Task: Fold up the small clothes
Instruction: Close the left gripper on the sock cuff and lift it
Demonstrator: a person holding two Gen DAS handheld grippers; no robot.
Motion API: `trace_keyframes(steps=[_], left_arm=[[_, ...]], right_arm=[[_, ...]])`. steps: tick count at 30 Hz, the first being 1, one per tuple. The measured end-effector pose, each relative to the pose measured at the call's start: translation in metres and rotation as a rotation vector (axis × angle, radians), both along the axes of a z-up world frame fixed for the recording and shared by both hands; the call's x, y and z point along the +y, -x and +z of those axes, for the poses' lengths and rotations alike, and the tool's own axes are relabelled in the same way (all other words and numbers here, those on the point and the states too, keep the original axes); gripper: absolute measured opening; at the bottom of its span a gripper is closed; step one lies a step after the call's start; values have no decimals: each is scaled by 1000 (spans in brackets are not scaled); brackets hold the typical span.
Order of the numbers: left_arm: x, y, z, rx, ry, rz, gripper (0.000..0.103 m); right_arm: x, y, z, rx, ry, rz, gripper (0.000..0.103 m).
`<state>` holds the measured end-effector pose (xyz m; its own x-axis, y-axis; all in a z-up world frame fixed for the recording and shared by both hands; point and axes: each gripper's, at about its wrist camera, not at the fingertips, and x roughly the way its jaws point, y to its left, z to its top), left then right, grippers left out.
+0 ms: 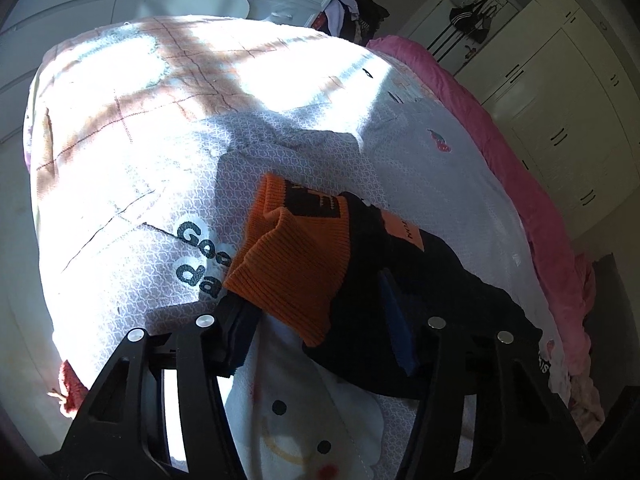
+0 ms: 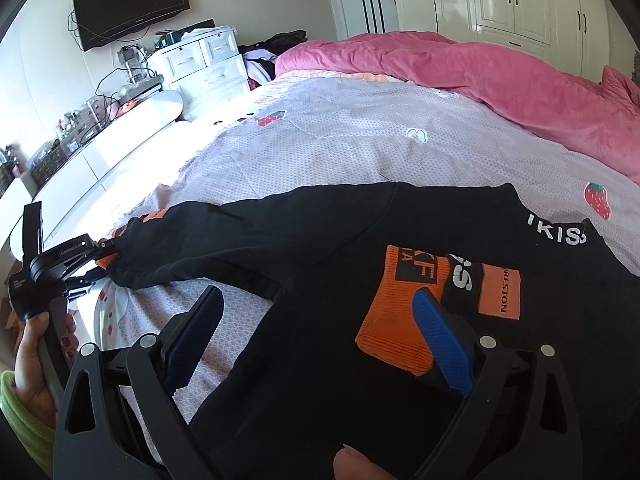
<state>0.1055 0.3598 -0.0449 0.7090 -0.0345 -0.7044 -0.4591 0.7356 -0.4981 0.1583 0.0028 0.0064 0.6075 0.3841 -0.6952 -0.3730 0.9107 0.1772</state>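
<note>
Right tongs [image 2: 320, 344]: fingers spread wide and gripping nothing, poised over the black sweatshirt [image 2: 320, 248], whose near orange cuff [image 2: 400, 320] lies folded across the chest. Left tongs [image 1: 316, 312]: fingers on either side of the other orange cuff [image 1: 288, 264], sleeve end raised; whether they pinch it cannot be told. Beyond: sweatshirt spread on the bed's patterned sheet [image 2: 360, 140], pink quilt [image 2: 480, 84] behind.

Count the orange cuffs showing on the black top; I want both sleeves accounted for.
2. One orange cuff is folded onto the top's body by the right gripper; the other orange cuff is at the left gripper, at the outstretched sleeve's end.
</note>
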Motion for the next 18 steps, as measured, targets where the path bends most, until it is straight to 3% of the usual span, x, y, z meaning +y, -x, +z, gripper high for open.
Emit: trace_keyframes(steps=[1, 3, 6, 18], left_arm=[[1, -1, 0, -9, 1, 6, 36], [2, -3, 0, -30, 16, 2, 18], [-3, -6, 5, -57, 1, -7, 9], [-45, 6, 69, -206, -79, -103, 5]], right_arm=[[-1, -1, -1, 2, -2, -2, 95], [-4, -1, -2, 6, -6, -7, 95], [-9, -1, -2, 5, -5, -16, 95], [-70, 7, -3, 0, -18, -116, 95]])
